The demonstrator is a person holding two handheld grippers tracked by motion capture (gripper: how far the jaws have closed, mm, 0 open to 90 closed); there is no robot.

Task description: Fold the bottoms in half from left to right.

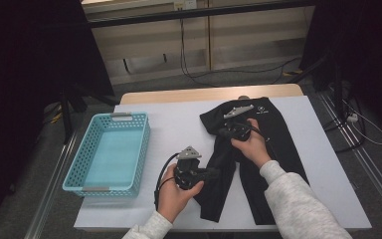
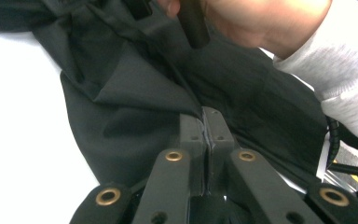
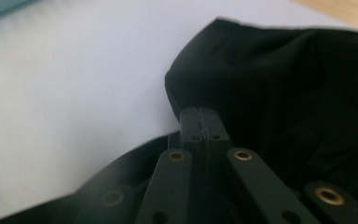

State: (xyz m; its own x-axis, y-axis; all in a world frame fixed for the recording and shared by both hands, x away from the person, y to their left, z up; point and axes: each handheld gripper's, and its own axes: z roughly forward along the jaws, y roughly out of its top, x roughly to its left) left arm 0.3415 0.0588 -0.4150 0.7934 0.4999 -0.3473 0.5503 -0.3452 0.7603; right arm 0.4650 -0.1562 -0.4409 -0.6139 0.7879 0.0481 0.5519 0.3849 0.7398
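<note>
A lab-like recording room: dark curtains (image 1: pixel 35 59), loose floor cables (image 1: pixel 238 72), metal rails (image 1: pixel 373 169) round a white-covered table (image 1: pixel 179 124)

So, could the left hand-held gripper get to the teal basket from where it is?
Probably yes: the left hand-held gripper is shut on the black trousers, but bare table lies between it and the teal basket.

A blue basket (image 1: pixel 110 152) stood at the table's (image 1: pixel 179 124) left side. Bare tabletop lay open between it and the black trousers (image 1: pixel 273 144).
</note>
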